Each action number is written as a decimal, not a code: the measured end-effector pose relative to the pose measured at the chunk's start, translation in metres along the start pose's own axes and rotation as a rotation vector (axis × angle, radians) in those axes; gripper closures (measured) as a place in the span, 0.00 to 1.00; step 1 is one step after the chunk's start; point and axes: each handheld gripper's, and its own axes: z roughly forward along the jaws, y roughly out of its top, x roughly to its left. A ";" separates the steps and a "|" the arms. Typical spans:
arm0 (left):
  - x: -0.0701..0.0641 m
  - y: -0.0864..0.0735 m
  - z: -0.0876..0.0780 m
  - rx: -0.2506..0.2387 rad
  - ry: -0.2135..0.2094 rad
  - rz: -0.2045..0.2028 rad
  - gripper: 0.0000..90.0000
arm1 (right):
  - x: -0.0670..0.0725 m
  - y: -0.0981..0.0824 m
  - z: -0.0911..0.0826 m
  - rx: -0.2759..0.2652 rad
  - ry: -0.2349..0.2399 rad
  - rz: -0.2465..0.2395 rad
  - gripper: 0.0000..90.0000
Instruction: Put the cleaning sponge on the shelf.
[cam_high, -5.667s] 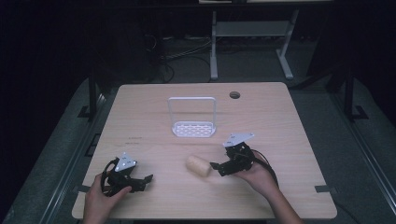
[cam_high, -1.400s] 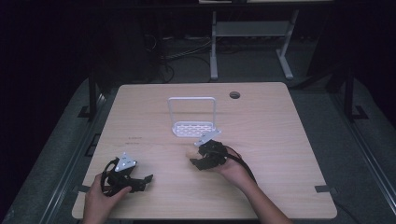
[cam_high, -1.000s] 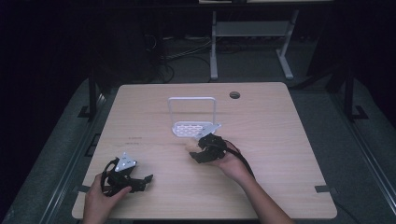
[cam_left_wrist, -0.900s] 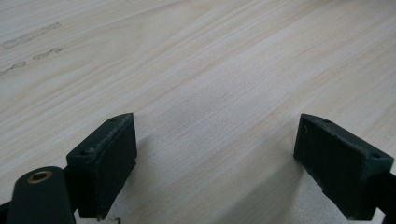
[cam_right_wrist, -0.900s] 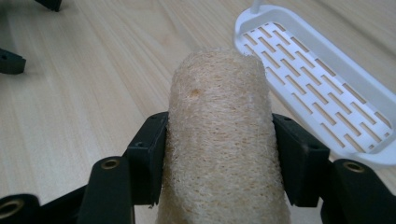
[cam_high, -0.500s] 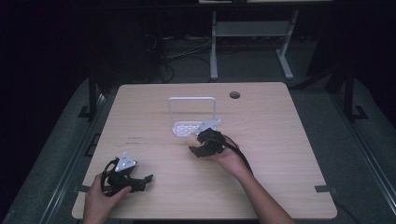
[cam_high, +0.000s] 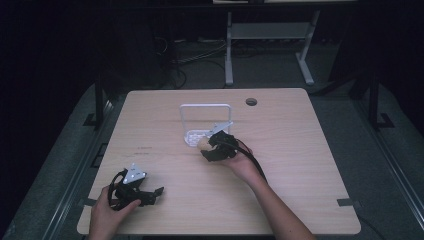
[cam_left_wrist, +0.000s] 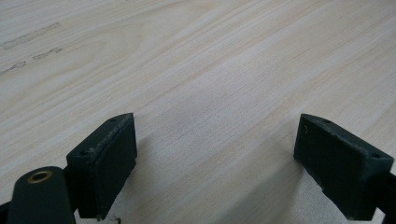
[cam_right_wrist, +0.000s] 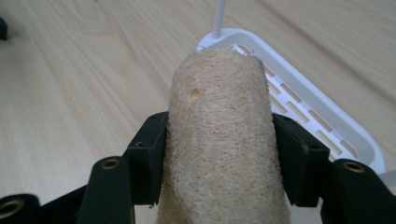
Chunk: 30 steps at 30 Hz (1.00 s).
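Nearest the camera, at the lower left of the high view, the left hand-held gripper (cam_high: 150, 192) rests on the bench (cam_high: 310, 165); in the left gripper view its two black jaws stand wide apart with nothing but bare wood grain between them. Farther up, just left of the frame's centre, the right hand-held gripper (cam_high: 206, 149) is clamped on a loofah sponge (cam_right_wrist: 219, 135), a tan, fibrous cylinder. In the right gripper view the sponge's long axis runs straight out along the jaws, from the bottom of the frame up toward its rounded far end, and both pads press its sides. Just beyond that far end, toward the upper right of the same view, lies the white slotted soap tray (cam_right_wrist: 322, 116), with a thin white upright post at its near corner. In the high view the tray (cam_high: 192, 136) sits directly left of and above the sponge, under a white wire frame. The sponge probably needs only a short push forward and a lowering to land on the tray; the right hand is far nearer than the left.
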 end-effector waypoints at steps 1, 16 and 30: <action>0.000 0.000 0.000 0.000 0.000 0.000 0.14 | 0.000 0.000 0.000 0.000 0.000 0.000 0.45; 0.000 0.000 0.000 0.000 0.000 0.000 0.14 | -0.011 0.013 0.017 0.002 -0.030 0.021 0.45; 0.000 0.000 0.000 -0.001 -0.001 -0.001 0.14 | -0.020 0.023 0.039 0.028 -0.063 0.043 0.45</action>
